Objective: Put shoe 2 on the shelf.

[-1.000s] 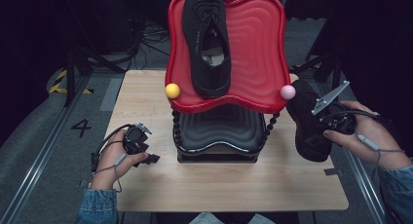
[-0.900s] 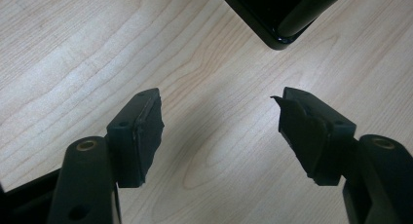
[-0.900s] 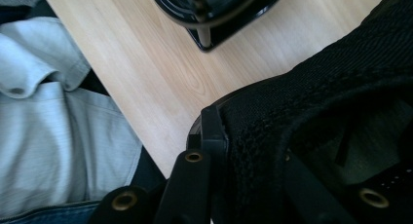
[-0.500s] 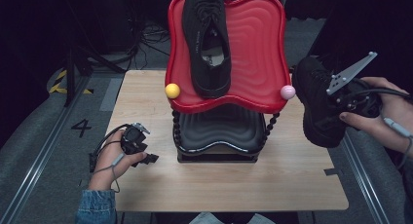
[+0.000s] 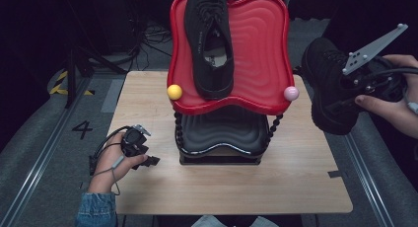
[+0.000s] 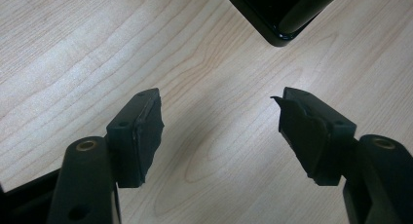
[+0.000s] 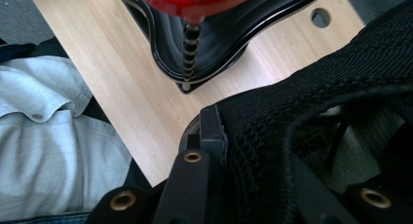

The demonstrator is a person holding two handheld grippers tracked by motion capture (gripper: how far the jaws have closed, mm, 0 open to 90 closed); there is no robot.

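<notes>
A two-tier stand holds a red wavy tray [image 5: 256, 49] above a black tray [image 5: 222, 131]. One black shoe [image 5: 209, 39] lies on the red tray's left half, toe toward me. At the right, off the table's edge, my right gripper [image 5: 350, 94] is shut on a second black shoe [image 5: 328, 89], held in the air about level with the red tray. In the right gripper view one of its fingers [image 7: 210, 131] presses the shoe's knit collar [image 7: 311, 112]. My left gripper [image 5: 149, 161] rests on the table at the left, open, with bare wood between its jaws [image 6: 219, 131].
A yellow ball [image 5: 174, 92] and a pink ball [image 5: 291, 93] sit on the red tray's front corners. Beaded black posts [image 7: 189, 48] join the tiers. The wooden table [image 5: 296, 187] has bare room in front of the stand. Cables lie on the floor behind.
My right gripper has risen with the black shoe, from beside the lower tray to the height of the red tray. The left gripper has stayed put.
</notes>
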